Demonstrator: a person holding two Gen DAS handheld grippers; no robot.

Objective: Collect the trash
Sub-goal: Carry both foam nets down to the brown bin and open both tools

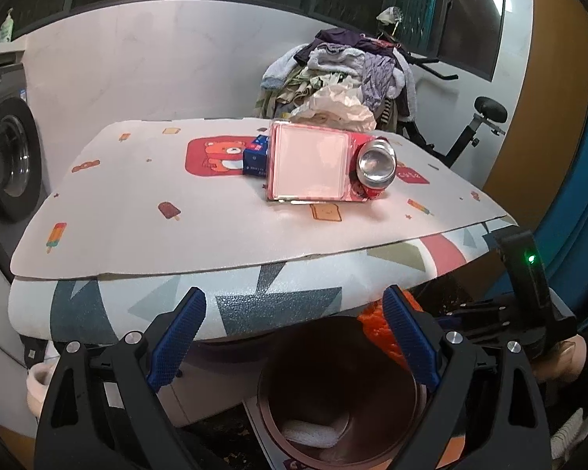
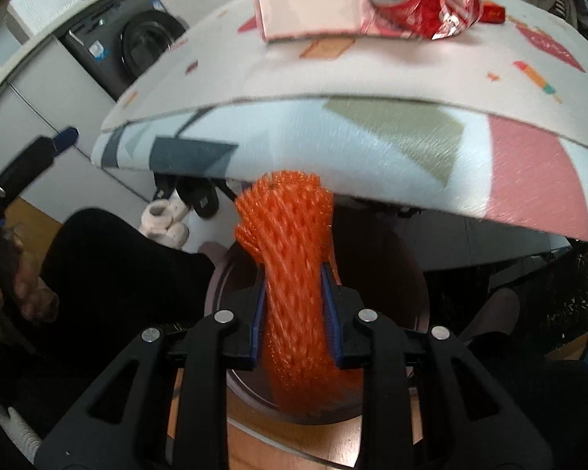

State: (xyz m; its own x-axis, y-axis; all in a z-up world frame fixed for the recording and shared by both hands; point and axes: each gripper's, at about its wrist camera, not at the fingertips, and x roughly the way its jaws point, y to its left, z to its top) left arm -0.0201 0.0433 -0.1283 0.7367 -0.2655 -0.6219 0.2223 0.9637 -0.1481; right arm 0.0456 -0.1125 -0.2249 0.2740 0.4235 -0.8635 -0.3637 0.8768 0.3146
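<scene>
Orange netting fills the right gripper's clenched jaws; only the left gripper's released view shows the blue carton.

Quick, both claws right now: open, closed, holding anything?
Left claw: open, empty.
Right claw: closed on the orange foam net, above the bin.

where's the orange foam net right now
In the right wrist view the orange foam net is pinched in the right gripper, hanging below the table edge and just above the round trash bin.
</scene>
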